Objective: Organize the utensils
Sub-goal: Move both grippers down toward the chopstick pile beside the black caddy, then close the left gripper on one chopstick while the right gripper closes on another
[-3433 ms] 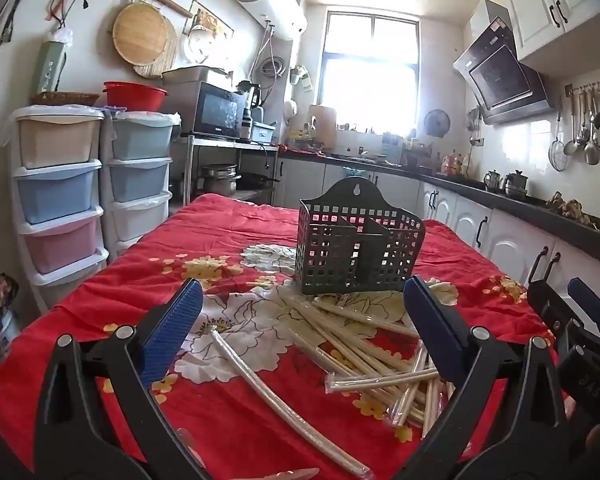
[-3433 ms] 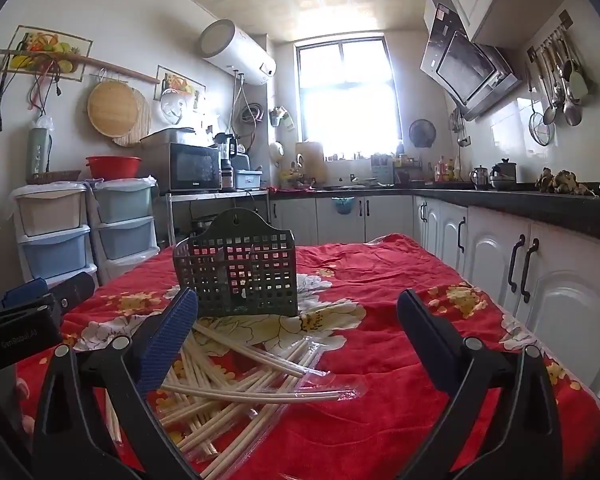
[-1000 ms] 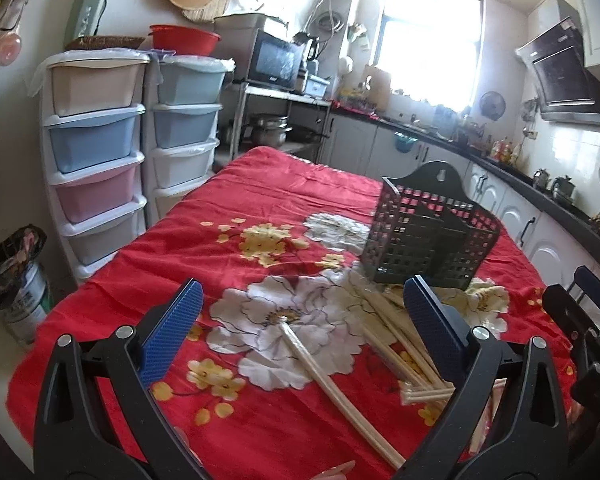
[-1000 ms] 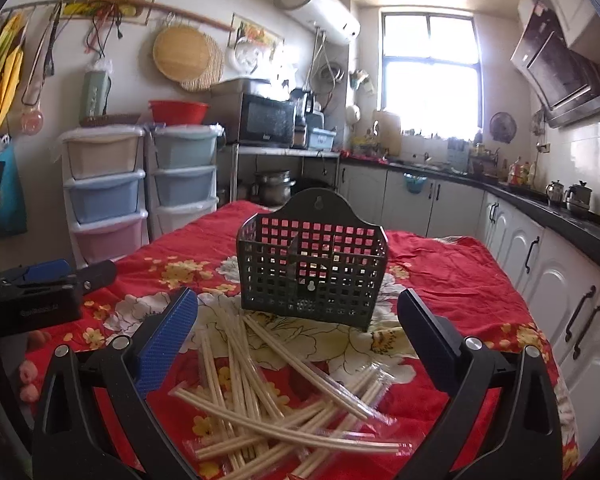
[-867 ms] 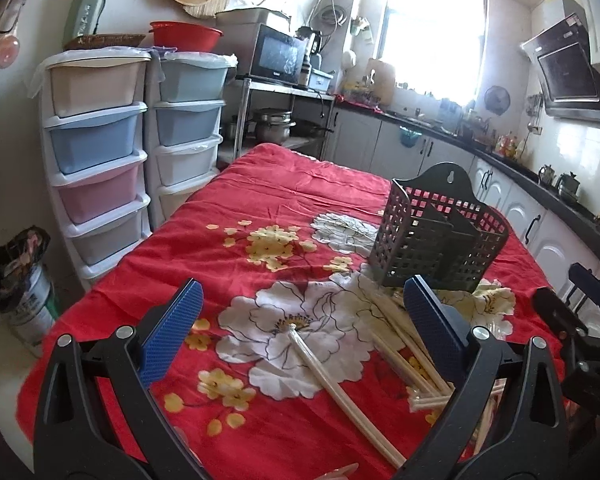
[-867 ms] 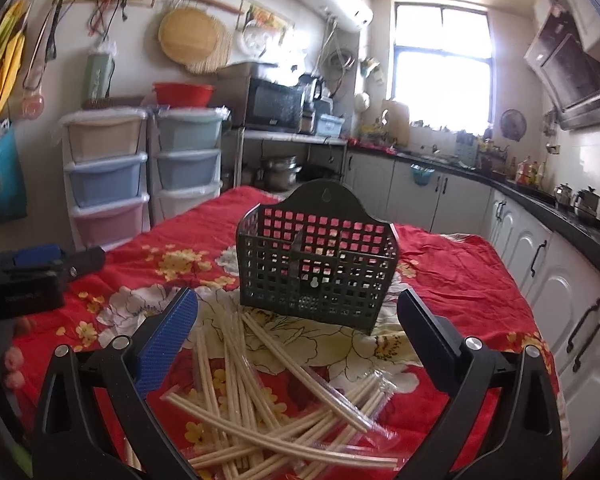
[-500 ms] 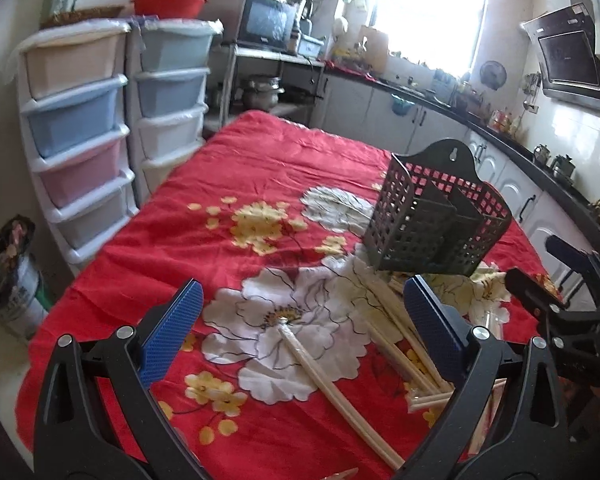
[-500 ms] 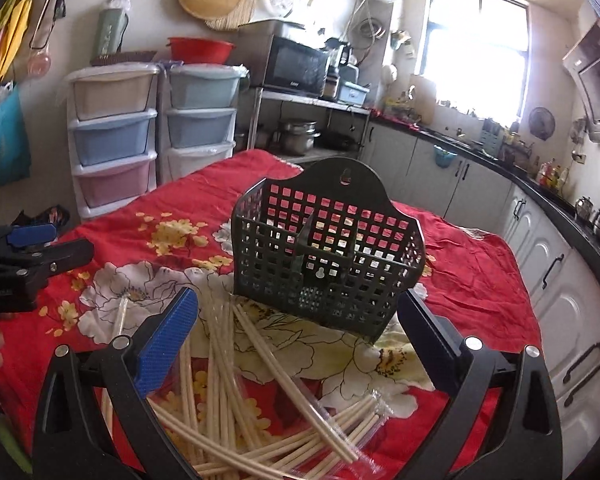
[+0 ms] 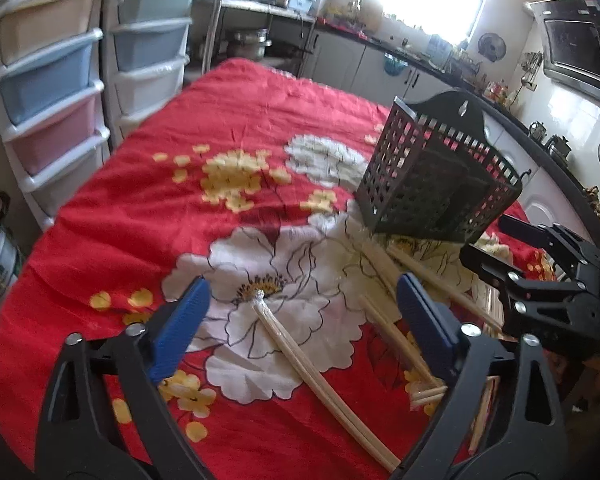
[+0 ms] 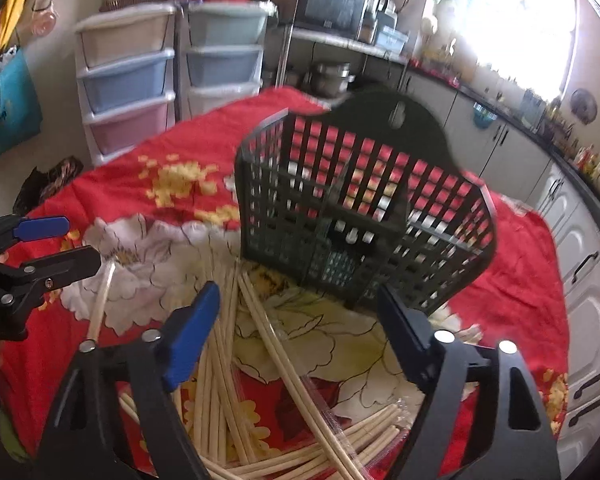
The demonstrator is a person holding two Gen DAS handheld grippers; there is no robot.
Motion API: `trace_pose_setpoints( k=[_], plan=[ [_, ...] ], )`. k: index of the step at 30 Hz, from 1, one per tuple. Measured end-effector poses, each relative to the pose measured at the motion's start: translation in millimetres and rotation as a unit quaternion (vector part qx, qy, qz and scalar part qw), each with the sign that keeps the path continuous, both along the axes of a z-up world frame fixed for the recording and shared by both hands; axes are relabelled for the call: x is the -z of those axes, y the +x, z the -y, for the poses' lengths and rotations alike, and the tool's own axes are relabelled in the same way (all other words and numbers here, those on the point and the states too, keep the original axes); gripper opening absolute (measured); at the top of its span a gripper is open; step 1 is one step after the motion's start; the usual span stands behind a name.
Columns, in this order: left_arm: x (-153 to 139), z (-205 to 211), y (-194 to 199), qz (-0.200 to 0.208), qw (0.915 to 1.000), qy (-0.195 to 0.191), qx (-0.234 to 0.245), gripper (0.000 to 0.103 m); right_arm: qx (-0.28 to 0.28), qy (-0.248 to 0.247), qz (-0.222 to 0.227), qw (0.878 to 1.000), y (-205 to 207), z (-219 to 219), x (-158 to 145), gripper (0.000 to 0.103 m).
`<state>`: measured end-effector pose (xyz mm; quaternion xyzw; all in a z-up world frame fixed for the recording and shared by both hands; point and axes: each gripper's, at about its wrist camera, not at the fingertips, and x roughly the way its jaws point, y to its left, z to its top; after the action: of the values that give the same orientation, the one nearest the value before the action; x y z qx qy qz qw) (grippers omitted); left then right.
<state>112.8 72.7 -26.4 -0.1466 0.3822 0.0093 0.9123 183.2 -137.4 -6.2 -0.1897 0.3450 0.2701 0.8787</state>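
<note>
- Red flowered tablecloth (image 9: 112, 216) lies under everything; our left gripper (image 9: 300, 312) hovers wide open and empty over one wrapped pair of pale wooden chopsticks (image 9: 300, 356), lined up to grab.
- Our right gripper (image 10: 296, 320), also gaping and empty, faces the black plastic lattice caddy (image 10: 364, 204), with the loose chopstick pile (image 10: 228, 392) beneath.

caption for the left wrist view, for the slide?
Open left gripper above a wrapped chopstick pair on the red floral tablecloth, black mesh basket behind.
</note>
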Motion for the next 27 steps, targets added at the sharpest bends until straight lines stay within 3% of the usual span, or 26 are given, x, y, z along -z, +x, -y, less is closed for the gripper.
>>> trace_pose_setpoints(
  k=[4, 11, 13, 22, 27],
  plan=[
    [14, -5, 5, -0.025, 0.9994, -0.025, 0.006, 0.066, -0.018, -0.013, -0.032, 0.999, 9, -5, 11, 0.055],
    [31, -14, 13, -0.063, 0.9949, -0.078, 0.01, 0.042, -0.049, -0.024, -0.078, 0.995, 24, -18, 28, 0.044],
    [38, -18, 16, -0.078, 0.9917, -0.102, 0.011, 0.041, -0.058, -0.033, -0.088, 0.994, 27, -22, 33, 0.043],
    [47, -28, 28, -0.093, 0.9883, -0.12, 0.01, 0.031, -0.08, -0.059, -0.107, 0.989, 34, -38, 46, 0.039],
    [50, -34, 33, -0.098, 0.9874, -0.124, 0.008, 0.019, -0.087, -0.065, -0.113, 0.988, 40, -47, 51, 0.031]
  ],
)
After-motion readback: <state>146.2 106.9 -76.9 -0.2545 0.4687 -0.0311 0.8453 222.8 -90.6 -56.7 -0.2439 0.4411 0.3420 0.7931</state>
